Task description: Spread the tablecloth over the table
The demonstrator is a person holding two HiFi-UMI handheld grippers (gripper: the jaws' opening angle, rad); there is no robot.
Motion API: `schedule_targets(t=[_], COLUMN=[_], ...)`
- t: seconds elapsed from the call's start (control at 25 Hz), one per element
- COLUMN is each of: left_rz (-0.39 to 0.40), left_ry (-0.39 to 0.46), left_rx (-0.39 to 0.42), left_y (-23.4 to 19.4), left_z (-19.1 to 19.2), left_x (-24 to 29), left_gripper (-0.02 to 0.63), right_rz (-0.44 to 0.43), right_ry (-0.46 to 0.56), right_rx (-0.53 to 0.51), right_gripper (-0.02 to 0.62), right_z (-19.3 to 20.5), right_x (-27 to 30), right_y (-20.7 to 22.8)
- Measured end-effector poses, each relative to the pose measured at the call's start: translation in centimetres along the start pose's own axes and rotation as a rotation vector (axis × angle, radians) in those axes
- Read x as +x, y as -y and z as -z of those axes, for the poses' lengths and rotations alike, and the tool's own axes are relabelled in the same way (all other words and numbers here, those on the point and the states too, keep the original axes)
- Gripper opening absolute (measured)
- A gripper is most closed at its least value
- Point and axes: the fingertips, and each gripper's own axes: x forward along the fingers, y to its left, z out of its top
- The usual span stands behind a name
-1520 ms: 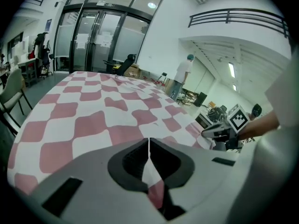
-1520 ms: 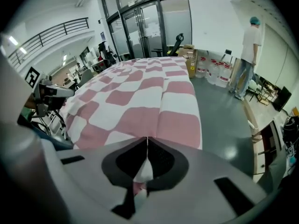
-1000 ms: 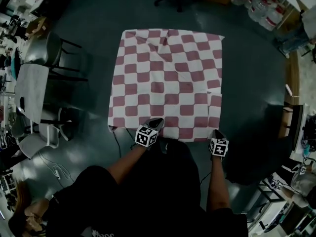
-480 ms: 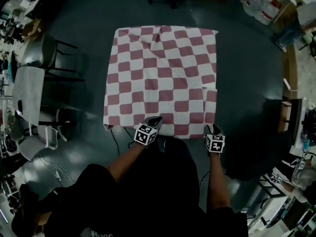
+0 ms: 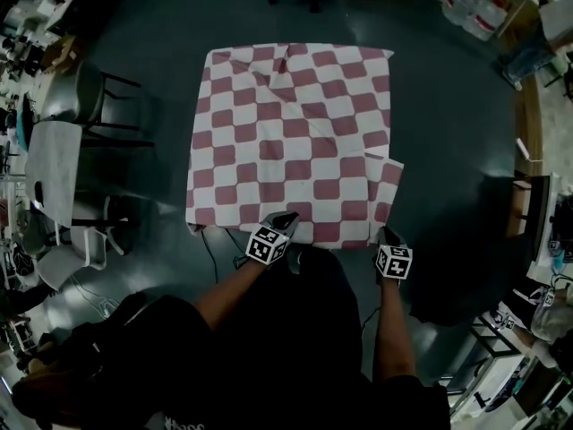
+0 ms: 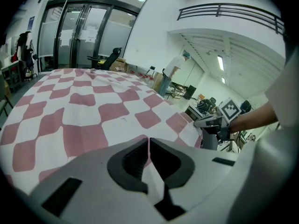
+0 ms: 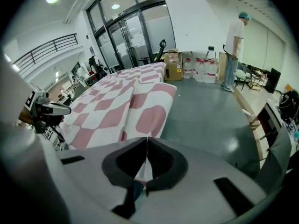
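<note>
Tensioning the near hem of the tablecloth, with the spreading close to finished.
At 6 o'clock of the cloth, the left tongs are clamped tight on the hem, a white strip pinched between the jaws. The cloth covers and hides the table, with light creases toward 12 o'clock. At the 5 o'clock corner, the right tongs have just been closing and now nip cloth beside a doubled-over flap. The next move, I judge, is to draw that corner out toward 4 o'clock until the flap flattens, then let go on both sides.
</note>
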Motion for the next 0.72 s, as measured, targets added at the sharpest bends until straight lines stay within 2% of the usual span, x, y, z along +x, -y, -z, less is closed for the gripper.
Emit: schedule_targets(t=[0.08, 0.28, 0.4, 0.48, 0.56, 0.68, 0.72], left_rz=[0.002, 0.006, -0.01, -0.02, -0.026, -0.042, -0.051], left_ry=[-0.001, 0.009, -0.003, -0.015, -0.021, -0.018, -0.016], left_rx=[0.005, 0.034, 0.032, 0.025, 0.024, 0.03, 0.029], left_y=[0.2, 0.6, -0.1, -0.3, -0.2, -0.6, -1.0], left_z=[-0.3, -1.1, -0.7, -0.3, 0.0, 0.0, 0.0], left_x=[0.2, 0.4, 0.1, 0.0, -0.1, -0.6, -0.8], left_gripper=[0.021, 0.021, 0.021, 0.021, 0.021, 0.021, 0.021], right_rz=[-0.009, 0.061, 0.085, 0.094, 0.094, 0.127, 0.148], right_ry=[-0.013, 0.056, 0.07, 0.04, 0.002, -0.01, 0.004], right_rx=[-0.02, 0.071, 0.012, -0.027, -0.019, 0.009, 0.016], right_gripper=[0.018, 0.017, 0.017, 0.017, 0.018, 0.038, 0.086], right_z=[-0.1, -1.6, -3.9, -4.8, -4.4, -3.8, -3.9], right_x=[-0.2, -2.8, -2.6, -1.5, -0.4, -0.5, -1.0], right_y=[0.5, 6.2, 8.4, 9.2, 9.9, 10.3, 10.2])
